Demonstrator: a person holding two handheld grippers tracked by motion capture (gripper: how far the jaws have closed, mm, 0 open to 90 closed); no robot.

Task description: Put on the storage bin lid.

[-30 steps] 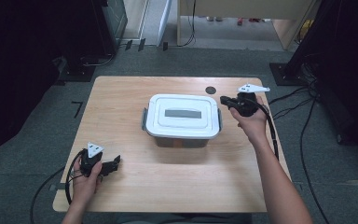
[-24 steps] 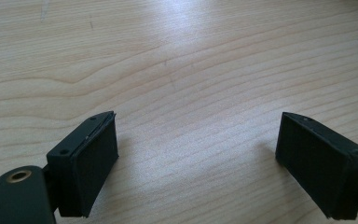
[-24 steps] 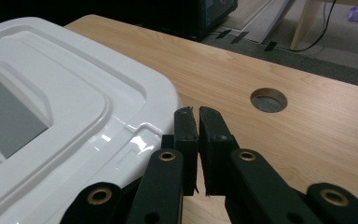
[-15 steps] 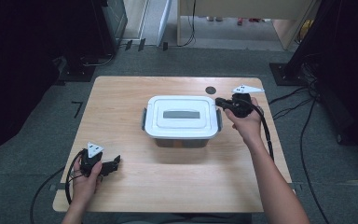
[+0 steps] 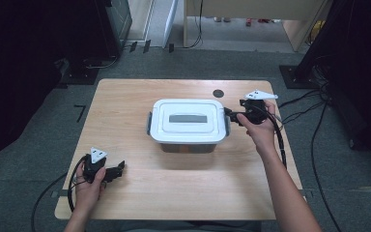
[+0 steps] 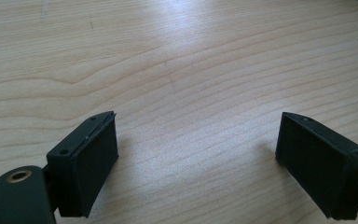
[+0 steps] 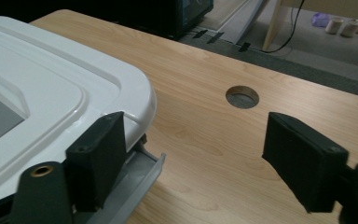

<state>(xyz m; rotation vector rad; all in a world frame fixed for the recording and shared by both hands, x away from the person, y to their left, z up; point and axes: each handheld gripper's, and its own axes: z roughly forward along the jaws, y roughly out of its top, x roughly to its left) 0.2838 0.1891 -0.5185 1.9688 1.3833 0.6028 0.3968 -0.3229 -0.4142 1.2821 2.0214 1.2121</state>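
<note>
My right tongs (image 7: 191, 158) just opened wide at box (image 5: 188, 126) right latch (image 7: 140, 175), nothing gripped; lid (image 5: 187, 120) on. Left tongs (image 6: 200, 163) wide, idle lower left on worktop (image 5: 125, 111).

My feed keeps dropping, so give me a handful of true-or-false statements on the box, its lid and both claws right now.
1. The white lid sits on the storage box. True.
2. The right claw is clamped shut on the lid. False: its jaws stand open beside the grey latch.
3. The left claw is open over bare table. True.
4. The left claw touches the box. False: it is well apart, near the table's front left.
</note>
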